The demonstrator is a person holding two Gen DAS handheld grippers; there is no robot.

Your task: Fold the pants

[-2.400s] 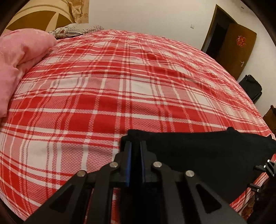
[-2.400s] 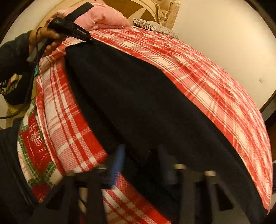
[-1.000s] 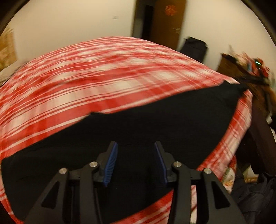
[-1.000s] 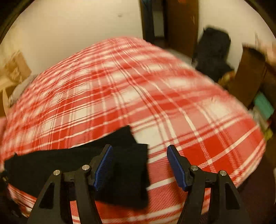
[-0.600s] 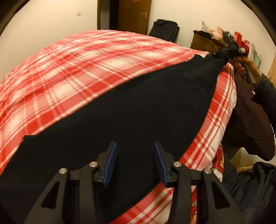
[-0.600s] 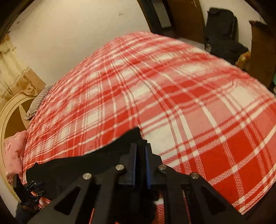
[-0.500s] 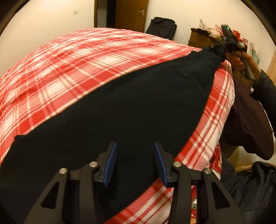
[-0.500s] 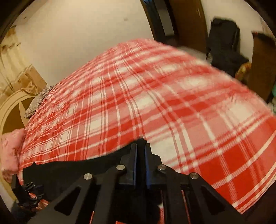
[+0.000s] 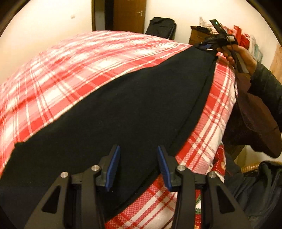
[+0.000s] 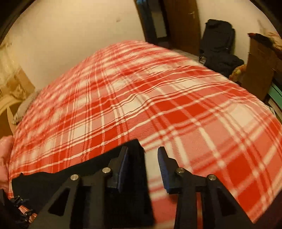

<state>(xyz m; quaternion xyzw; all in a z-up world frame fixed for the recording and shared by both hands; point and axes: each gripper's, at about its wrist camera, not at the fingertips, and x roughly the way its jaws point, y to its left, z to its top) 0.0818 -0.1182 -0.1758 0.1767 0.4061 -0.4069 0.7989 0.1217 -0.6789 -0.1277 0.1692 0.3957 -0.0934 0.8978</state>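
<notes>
Black pants lie flat in a long strip along the near edge of a bed with a red and white plaid cover. My left gripper is open and empty, just above one end of the pants. My right gripper is open over the other end of the pants, with the cloth corner between its pads. It also shows in the left wrist view, held by a hand at the far tip of the pants.
A wooden door and a black bag stand beyond the bed. A dresser with clutter and a cardboard box are on the right. A pink duvet lies at the left.
My right gripper was shut on the pants end half a second ago and has now opened. My left gripper opened earlier and has stayed open above its end.
</notes>
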